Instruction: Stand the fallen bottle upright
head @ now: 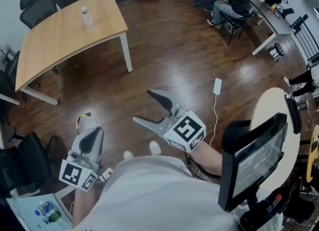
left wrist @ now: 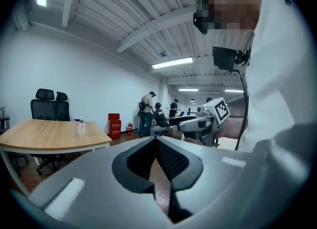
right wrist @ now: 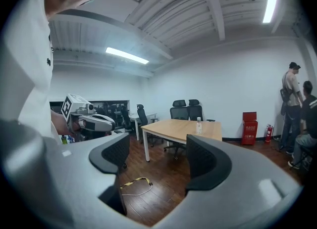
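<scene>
A clear plastic bottle stands upright on the wooden table at the far left of the room. It also shows small and upright in the left gripper view and the right gripper view. Both grippers hang in the air over the dark wood floor, well short of the table. My left gripper is shut with nothing in it, its pads meeting at the tips. My right gripper is open and empty, and table and bottle show between its pads.
Black office chairs stand behind the table. A white cable with an adapter and a yellow strip lie on the floor. People sit and stand at desks at the back right. A round white table with a monitor is at my right.
</scene>
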